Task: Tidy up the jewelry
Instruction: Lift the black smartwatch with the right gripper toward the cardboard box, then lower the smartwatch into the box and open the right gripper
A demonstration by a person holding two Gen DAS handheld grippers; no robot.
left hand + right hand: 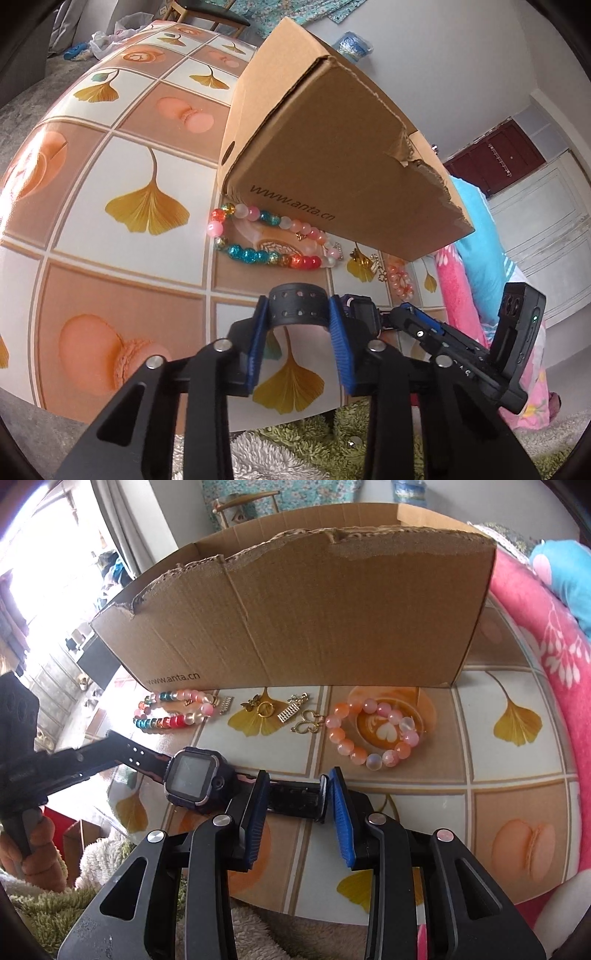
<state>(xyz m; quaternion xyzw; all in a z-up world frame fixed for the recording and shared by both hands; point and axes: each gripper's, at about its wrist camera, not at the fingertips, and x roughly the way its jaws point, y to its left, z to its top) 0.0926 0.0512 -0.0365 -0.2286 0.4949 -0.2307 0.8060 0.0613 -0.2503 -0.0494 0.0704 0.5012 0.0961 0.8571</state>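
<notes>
The smartwatch hangs just above the patterned table, in front of the cardboard box. The left gripper is clamped narrow on one strap end and the right gripper on the other. Its straps look soft and bendy, its case rigid with a scratchable screen, so the straps seem the safer hold.

Bright window at 10 o'clock, chair at 12, white cabinets at 3, green rug at 6.
</notes>
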